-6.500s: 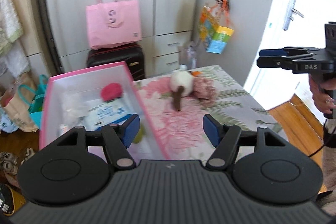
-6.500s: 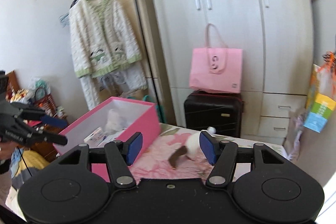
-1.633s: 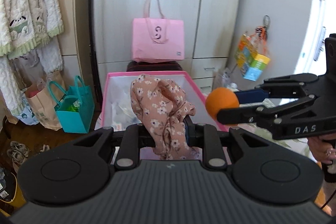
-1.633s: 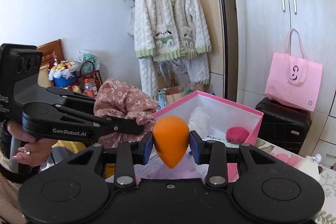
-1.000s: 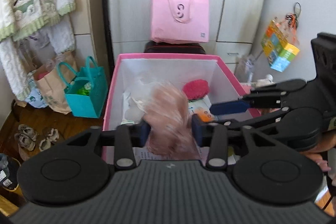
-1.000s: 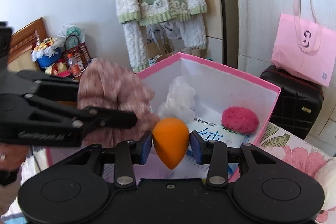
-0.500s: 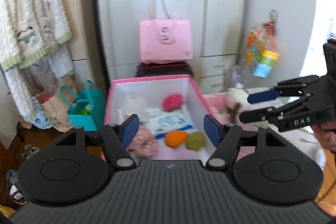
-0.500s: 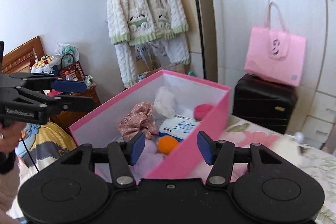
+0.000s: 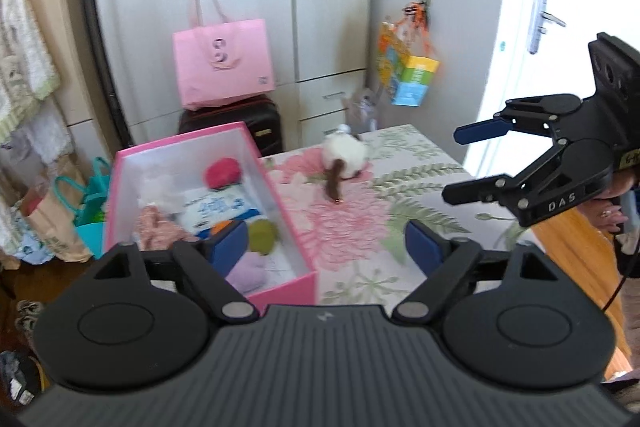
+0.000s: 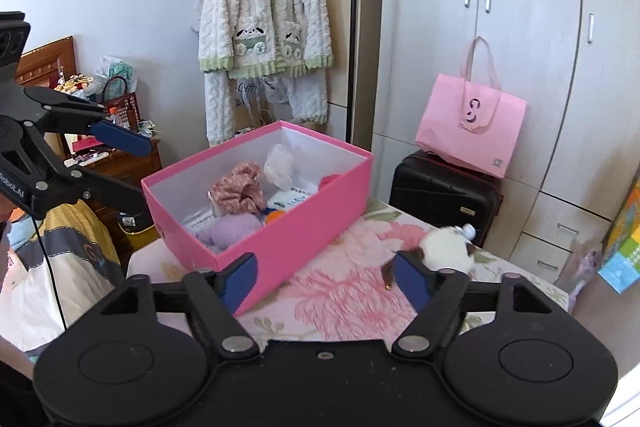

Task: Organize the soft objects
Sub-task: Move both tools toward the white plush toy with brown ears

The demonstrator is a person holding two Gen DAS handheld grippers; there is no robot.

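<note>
The pink box [image 9: 277,195] [image 10: 304,227] stands on the floral table [image 9: 360,227]. In it lie the floral cloth [image 9: 154,227] [image 10: 238,187], the orange sponge [image 9: 222,225] [image 10: 274,215], a green ball [image 9: 262,235], a lilac soft piece [image 10: 232,229] and a red pompom [image 9: 222,173]. A white plush toy [image 9: 344,157] [image 10: 446,247] with a brown tail lies on the table right of the box. My left gripper [image 9: 325,247] [image 10: 128,167] and right gripper [image 10: 326,281] [image 9: 456,163] hang above the table near the box. Their jaws are opening, with nothing between them.
A pink tote [image 9: 224,63] rests on a black suitcase [image 10: 444,187] before the wardrobe. A white cardigan [image 10: 264,27] hangs on a rail behind the box. A colourful bag [image 9: 408,75] hangs at the right, and teal bags [image 9: 90,203] stand on the floor.
The floral cloth and the orange sponge left the jaws and now lie in the box. Both grippers opened wide and drew back and up from the box.
</note>
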